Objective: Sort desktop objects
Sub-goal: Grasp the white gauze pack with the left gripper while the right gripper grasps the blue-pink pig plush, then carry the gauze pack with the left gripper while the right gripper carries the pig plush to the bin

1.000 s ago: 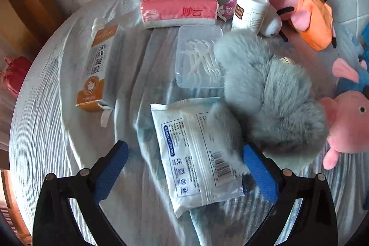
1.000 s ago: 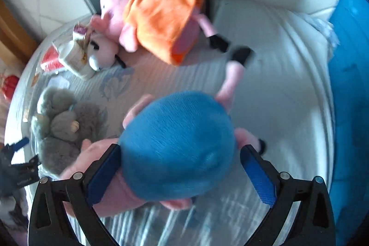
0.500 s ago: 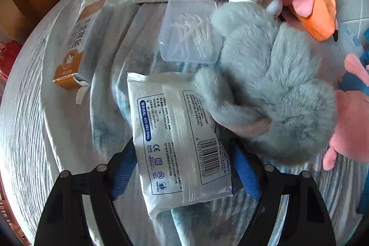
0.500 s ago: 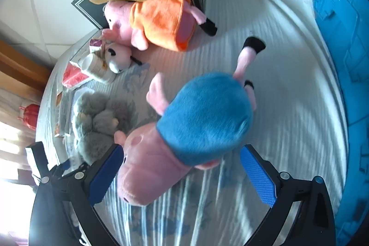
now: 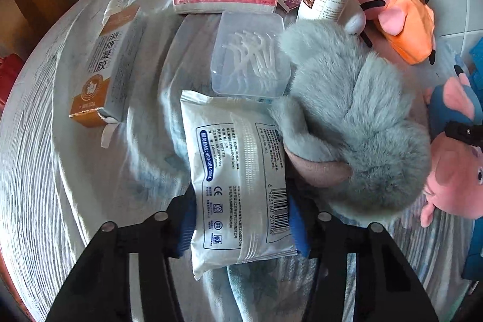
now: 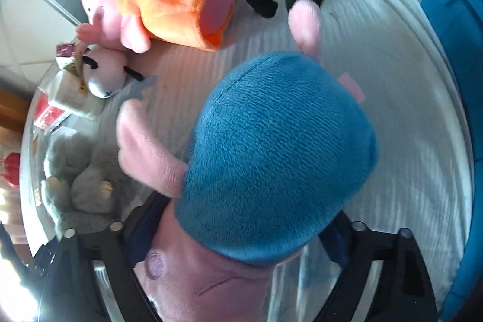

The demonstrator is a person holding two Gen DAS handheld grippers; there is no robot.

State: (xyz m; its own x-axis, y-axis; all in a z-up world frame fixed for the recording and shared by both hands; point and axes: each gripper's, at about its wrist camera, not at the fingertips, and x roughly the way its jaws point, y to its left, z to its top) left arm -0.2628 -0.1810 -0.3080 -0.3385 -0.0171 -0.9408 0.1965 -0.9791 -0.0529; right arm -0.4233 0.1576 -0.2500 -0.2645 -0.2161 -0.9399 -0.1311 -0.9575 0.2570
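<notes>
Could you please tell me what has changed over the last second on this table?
Both grippers came down; the left gripper is closing its jaws on the white packet, the right gripper on the blue pig plush. The grey plush and floss box stayed put.

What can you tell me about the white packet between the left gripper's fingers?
The white packet is a flat, sealed plastic pouch with blue print and a barcode. It lies lengthwise on the striped cloth, slightly crumpled. The left gripper is closing on its near end, pads at both sides. The grey plush toy overlaps its right edge.
</notes>
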